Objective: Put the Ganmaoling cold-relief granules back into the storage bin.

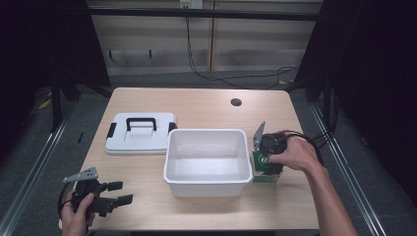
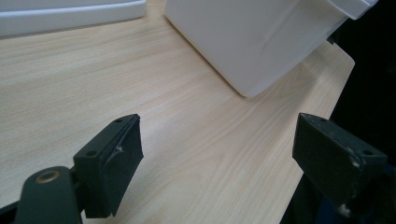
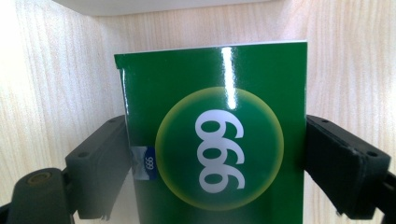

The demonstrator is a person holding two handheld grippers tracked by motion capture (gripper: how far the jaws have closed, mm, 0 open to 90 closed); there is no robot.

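Right gripper view showed the right claw (image 3: 212, 163) clamped on both sides of a green box (image 3: 215, 135) marked 999, standing on the counter (image 1: 206, 105) just right of the open white bin (image 1: 207, 184). Nothing lay inside that bin; its lid (image 1: 140, 133) rested to its left. The left claw (image 1: 114, 192) hung spread apart, holding nothing, near the bin's front left corner. Loading had apparently only begun.
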